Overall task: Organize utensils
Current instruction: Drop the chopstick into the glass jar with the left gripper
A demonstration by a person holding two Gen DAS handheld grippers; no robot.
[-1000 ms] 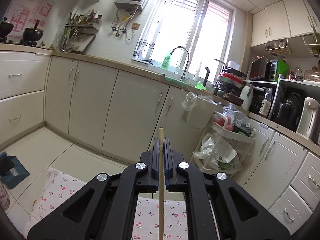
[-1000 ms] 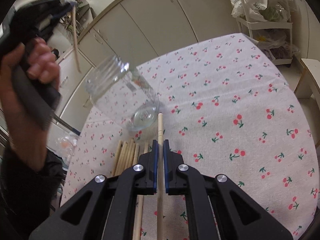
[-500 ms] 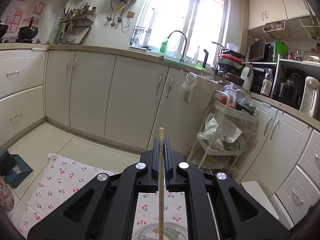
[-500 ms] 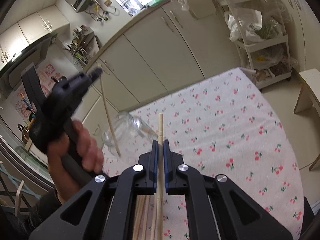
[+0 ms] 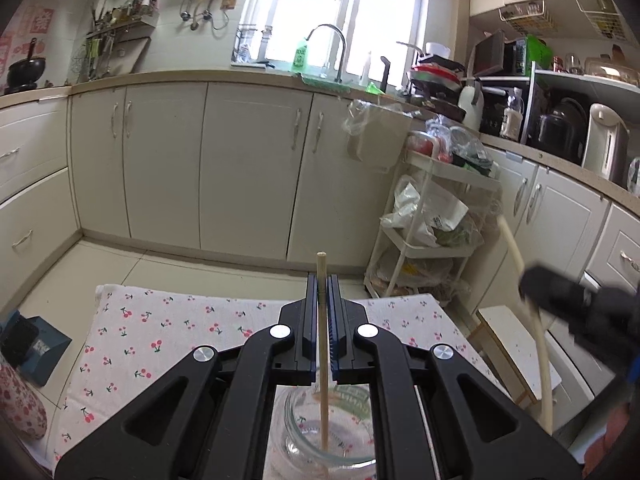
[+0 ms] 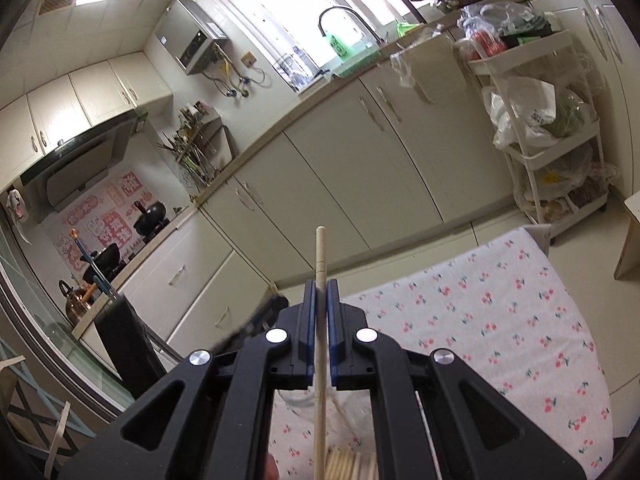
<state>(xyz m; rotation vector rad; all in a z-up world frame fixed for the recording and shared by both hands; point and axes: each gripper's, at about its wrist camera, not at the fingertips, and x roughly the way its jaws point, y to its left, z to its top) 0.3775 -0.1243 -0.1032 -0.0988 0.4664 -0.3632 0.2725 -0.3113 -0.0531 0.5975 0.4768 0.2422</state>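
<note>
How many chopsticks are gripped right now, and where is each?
2: one chopstick in the left gripper, lower end in the glass jar; another chopstick in the right gripper. Loose ones lie below.

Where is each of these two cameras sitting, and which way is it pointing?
Left wrist view: sits on the left gripper, looking along a clamped chopstick over a glass jar toward the cupboards; the right gripper shows blurred at right.
Right wrist view: sits on the right gripper, tilted, clamping another chopstick above loose chopsticks; no hand clearly shows.
Shared: the cherry tablecloth, the faucet and the white cart.
</note>
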